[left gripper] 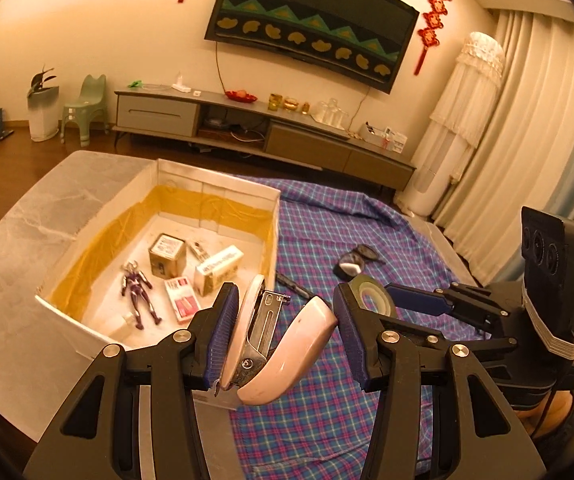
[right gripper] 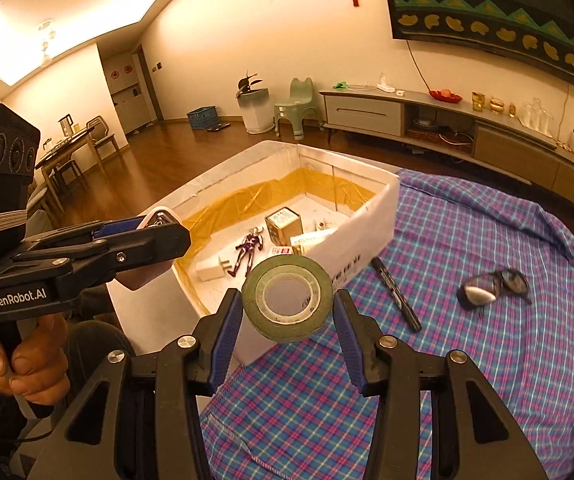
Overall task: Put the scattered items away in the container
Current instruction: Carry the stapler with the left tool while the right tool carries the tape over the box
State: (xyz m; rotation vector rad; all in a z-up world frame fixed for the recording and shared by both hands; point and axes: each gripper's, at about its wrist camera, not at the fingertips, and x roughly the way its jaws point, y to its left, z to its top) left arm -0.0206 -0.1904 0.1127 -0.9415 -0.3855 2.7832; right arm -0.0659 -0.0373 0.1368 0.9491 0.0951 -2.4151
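Stapler [left gripper: 279,340] in left gripper [left gripper: 283,332], tape roll [right gripper: 287,300] in right gripper [right gripper: 287,312], beside box rim [right gripper: 371,208].

Roll of green-edged tape [right gripper: 287,298] clamped upright between the right gripper [right gripper: 287,320] pads, hollow core facing the lens. Straight ahead past the roll, a white box [right gripper: 371,232] with yellow lining, holding a purple figure [right gripper: 249,246], a small tin [right gripper: 283,224] and a white block [right gripper: 211,269]. Just right of the fingers, a black marker [right gripper: 395,294] on checked cloth [right gripper: 467,352]; farther right, dark glasses [right gripper: 495,286]. To the left, the left gripper [right gripper: 159,226] gripping a white stapler [right gripper: 155,216], a hand [right gripper: 23,360] on its handle
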